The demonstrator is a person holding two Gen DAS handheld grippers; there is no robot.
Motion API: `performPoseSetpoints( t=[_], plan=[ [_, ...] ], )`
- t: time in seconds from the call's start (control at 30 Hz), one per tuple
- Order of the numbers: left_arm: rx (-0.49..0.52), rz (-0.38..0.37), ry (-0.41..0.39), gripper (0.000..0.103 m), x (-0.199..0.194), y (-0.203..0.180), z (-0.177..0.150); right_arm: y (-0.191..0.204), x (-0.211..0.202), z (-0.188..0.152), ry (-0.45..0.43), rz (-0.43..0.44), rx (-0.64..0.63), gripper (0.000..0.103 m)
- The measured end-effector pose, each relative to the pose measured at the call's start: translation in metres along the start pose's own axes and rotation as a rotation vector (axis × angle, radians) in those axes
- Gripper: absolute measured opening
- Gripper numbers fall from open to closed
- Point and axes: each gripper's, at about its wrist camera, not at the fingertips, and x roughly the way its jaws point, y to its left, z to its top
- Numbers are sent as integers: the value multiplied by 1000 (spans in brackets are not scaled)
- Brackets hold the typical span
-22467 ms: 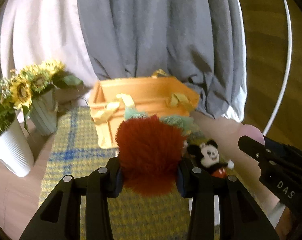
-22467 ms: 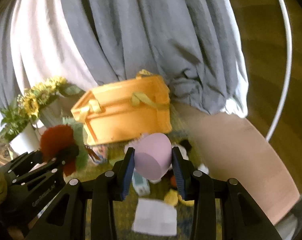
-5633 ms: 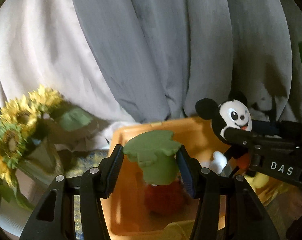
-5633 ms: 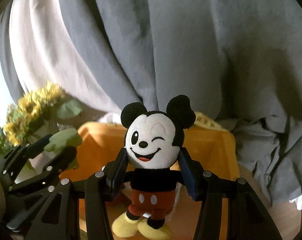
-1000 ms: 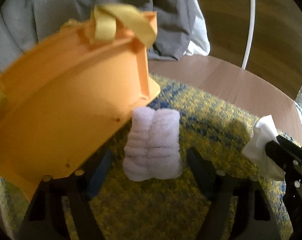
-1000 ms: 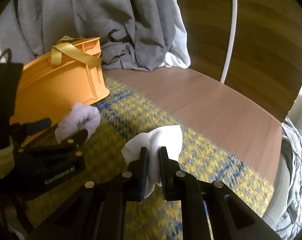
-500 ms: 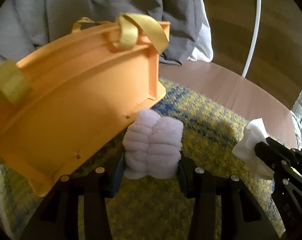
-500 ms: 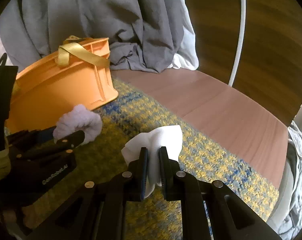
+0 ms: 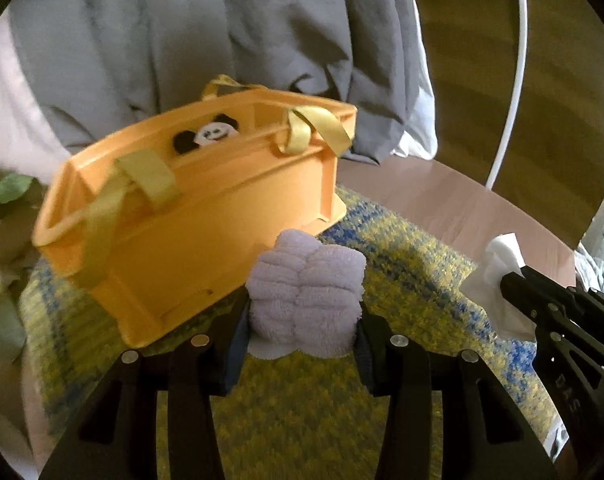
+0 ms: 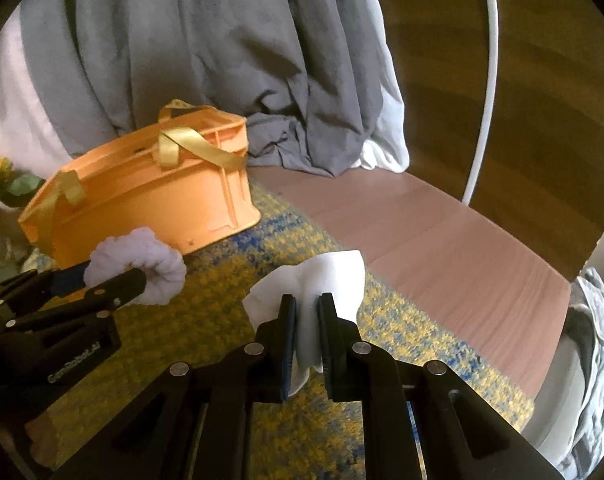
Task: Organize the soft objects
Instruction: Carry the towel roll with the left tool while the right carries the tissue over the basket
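Note:
My left gripper (image 9: 302, 332) is shut on a fluffy lavender towel roll (image 9: 304, 300) and holds it above the yellow-blue mat, just in front of the orange basket (image 9: 206, 232). A Mickey plush (image 9: 210, 134) peeks over the basket's far rim. My right gripper (image 10: 307, 312) is shut on a crumpled white cloth (image 10: 310, 276), held above the mat to the right of the basket (image 10: 150, 204). The towel roll (image 10: 142, 264) and left gripper show at the left in the right wrist view. The white cloth (image 9: 498, 264) shows at the right in the left wrist view.
A yellow-blue woven mat (image 10: 230, 300) covers the wooden table (image 10: 442, 248). Grey and white drapes (image 10: 222, 60) hang behind the basket. Sunflower leaves (image 9: 6, 188) and a pot sit at the far left. A white hoop (image 10: 486, 80) rises at the right.
My left gripper closed on the lavender towel roll and lifted it, rising so the basket's inside and Mickey plush show. My right gripper kept its hold on the white cloth and rose slightly.

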Motion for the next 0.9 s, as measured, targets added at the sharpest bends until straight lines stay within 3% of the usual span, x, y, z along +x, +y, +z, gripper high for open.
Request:
performPoseSetpoints(
  t=[0.17,0.63,0.9],
  plan=[
    [-62,68,-26,45,-24,-4,0,-5,-10,7,-28,56,-37,13],
    [-285,306,-74,45,-68,-37,1,-29,-11,47,-77,326,-223,13],
    [-351,445,-124,45,-86,-57,10,-38,-7,70,-118,473,-291,13]
  ],
)
